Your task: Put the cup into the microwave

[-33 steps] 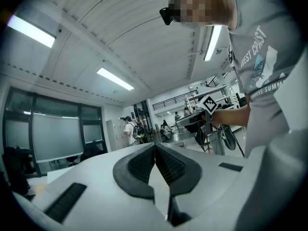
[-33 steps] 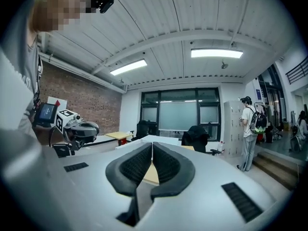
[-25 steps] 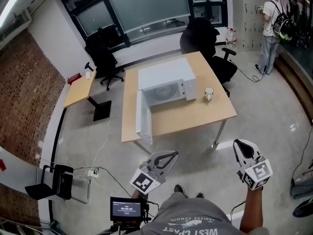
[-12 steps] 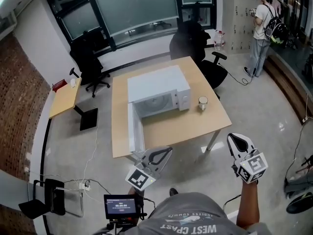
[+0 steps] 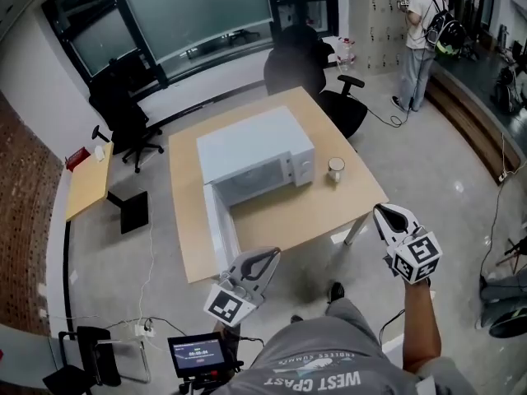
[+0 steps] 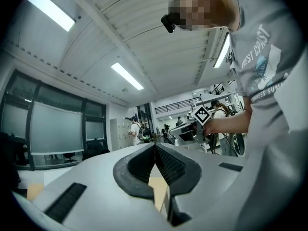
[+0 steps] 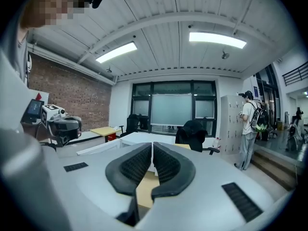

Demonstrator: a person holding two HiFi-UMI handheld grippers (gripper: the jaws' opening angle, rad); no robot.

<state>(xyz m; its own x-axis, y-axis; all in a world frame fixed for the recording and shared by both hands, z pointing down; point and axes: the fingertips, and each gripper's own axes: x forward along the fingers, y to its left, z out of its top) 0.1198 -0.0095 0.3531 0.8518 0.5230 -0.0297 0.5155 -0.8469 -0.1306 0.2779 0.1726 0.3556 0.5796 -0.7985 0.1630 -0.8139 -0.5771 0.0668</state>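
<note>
- Nothing of the job is done yet, by my read: the cup (image 5: 335, 168) stands upright on the table (image 5: 329, 212), just beside the microwave (image 5: 255, 151), on its control-panel side and apart from it.
- The microwave door (image 5: 216, 229) is swung wide open, so the cavity looks ready to take the cup.
- What's left: close in on the table, open a pair of jaws, grip the cup, set it inside.
- Left gripper (image 5: 268, 255): jaws together, nothing between them. It is held low in front of me, pointing about level towards the table's near corner.
- Right gripper (image 5: 385, 212): jaws together too, and empty. My forearm is stretched out over the floor, off the table's right corner and well short of the cup.
</note>
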